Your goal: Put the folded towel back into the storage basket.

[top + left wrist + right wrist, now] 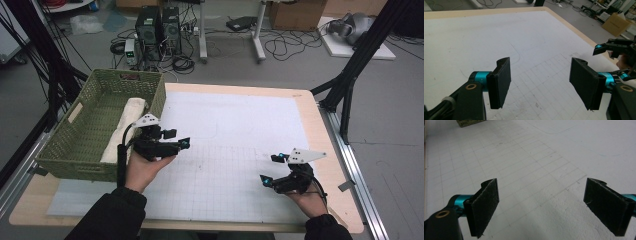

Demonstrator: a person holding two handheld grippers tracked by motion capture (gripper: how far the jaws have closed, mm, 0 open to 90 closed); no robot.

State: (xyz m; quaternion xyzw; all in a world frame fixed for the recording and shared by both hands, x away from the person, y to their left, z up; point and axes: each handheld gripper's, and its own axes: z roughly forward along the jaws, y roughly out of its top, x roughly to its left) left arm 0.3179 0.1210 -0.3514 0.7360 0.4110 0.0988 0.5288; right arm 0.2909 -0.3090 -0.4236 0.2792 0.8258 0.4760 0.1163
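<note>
- The left gripper [176,137] is held in the person's left hand [145,167] just beside the near right corner of a green woven basket [70,145], above the white gridded mat [235,130].
- In the left gripper view, its two black pads [500,82] stand wide apart with bare mat between them; nothing is gripped.
- The right gripper [271,169] sits in the right hand [307,197] near the table's front right, low over the mat.
- In the right gripper view, its pads [484,207] are also spread wide and hold nothing.
- A rolled cream-white towel [125,127] lies inside the basket, along its right wall, running from the back toward the front.
- The towel is just to the left of the left gripper, with the basket wall between them; the two are apart.
- The towel is well apart from the right gripper, across the mat.
- The basket rests on the left part of the light wooden table [330,145].
- Beyond the table, computer towers [157,27] and cables sit on the grey floor.
</note>
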